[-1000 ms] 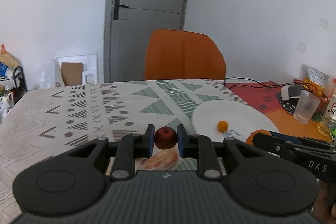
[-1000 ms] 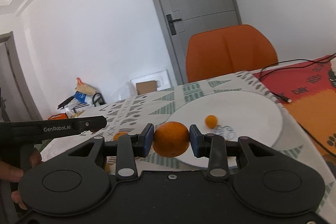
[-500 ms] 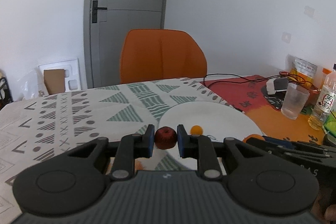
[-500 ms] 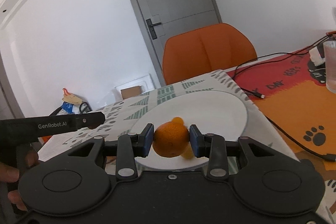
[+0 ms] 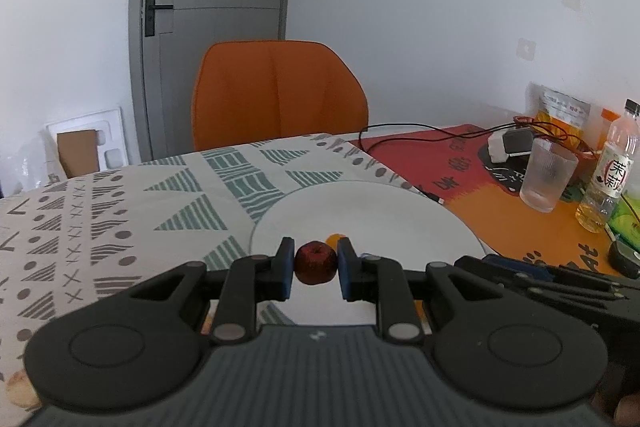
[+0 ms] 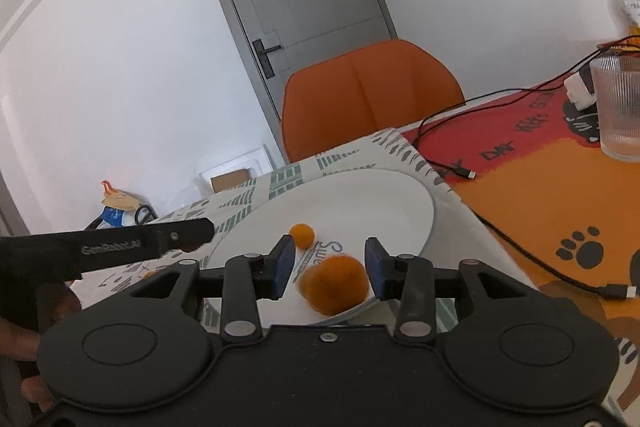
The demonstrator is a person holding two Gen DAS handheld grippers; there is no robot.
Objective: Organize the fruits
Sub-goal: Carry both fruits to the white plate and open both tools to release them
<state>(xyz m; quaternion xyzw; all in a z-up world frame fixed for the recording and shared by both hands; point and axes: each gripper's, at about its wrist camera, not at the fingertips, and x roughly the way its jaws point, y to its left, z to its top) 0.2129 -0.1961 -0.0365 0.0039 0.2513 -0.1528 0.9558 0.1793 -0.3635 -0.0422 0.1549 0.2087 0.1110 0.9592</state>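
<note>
My left gripper [image 5: 315,267] is shut on a small dark red fruit [image 5: 315,261] and holds it over the near edge of the white plate [image 5: 380,211]. A small orange fruit [image 5: 335,239] lies on the plate just behind it. My right gripper [image 6: 330,267] is open over the plate [image 6: 372,199]. A blurred orange [image 6: 334,285] sits loose between its jaws, touching neither pad, at the plate's near rim. The small orange fruit [image 6: 301,235] lies further in. The left gripper's body [image 6: 104,249] shows at the left of the right wrist view.
An orange chair [image 5: 278,95] stands behind the patterned tablecloth [image 5: 120,211]. A glass [image 5: 548,175], a bottle [image 5: 608,183], a charger with cables [image 5: 508,147] and a snack bag [image 5: 560,111] stand on the red-orange mat at right. A cable end [image 6: 616,291] lies near my right gripper.
My right gripper has opened and let go of the orange, which now lies at the plate's near rim. My left gripper has moved forward over the plate with the red fruit.
</note>
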